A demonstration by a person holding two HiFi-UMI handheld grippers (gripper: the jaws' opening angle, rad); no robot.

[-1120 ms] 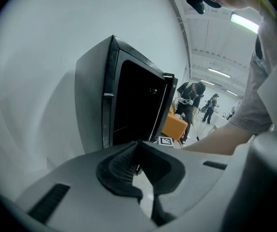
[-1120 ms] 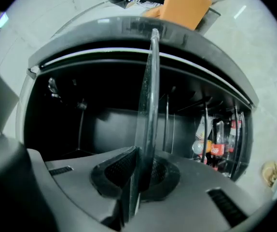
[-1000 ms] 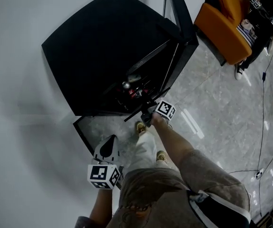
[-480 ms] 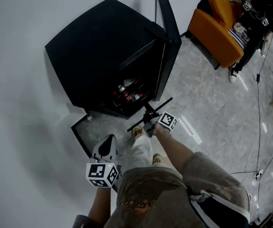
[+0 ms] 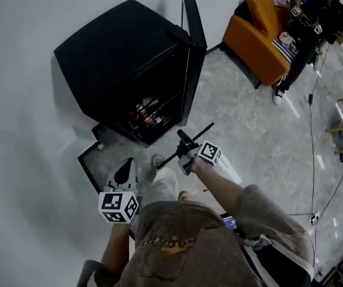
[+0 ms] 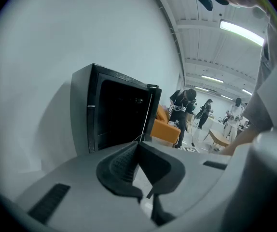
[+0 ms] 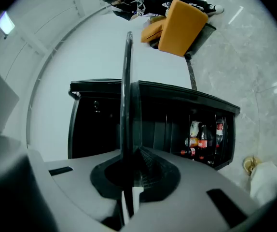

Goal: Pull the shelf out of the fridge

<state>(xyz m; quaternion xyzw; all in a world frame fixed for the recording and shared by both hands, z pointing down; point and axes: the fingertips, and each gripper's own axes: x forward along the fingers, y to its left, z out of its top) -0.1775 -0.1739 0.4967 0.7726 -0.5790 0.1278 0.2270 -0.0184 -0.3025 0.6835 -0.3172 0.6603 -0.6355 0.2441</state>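
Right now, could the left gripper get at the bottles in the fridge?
Probably yes, after a step closer. The fridge door stands open, the shelf is out in the right gripper, and nothing lies between the empty left gripper and the bottles. Its jaws are together, so they must open first.

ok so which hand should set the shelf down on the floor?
Right. The right gripper is clamped on the shelf, which is out of the fridge, so it can likely just lower it. The left gripper is empty, jaws together, off to the side.
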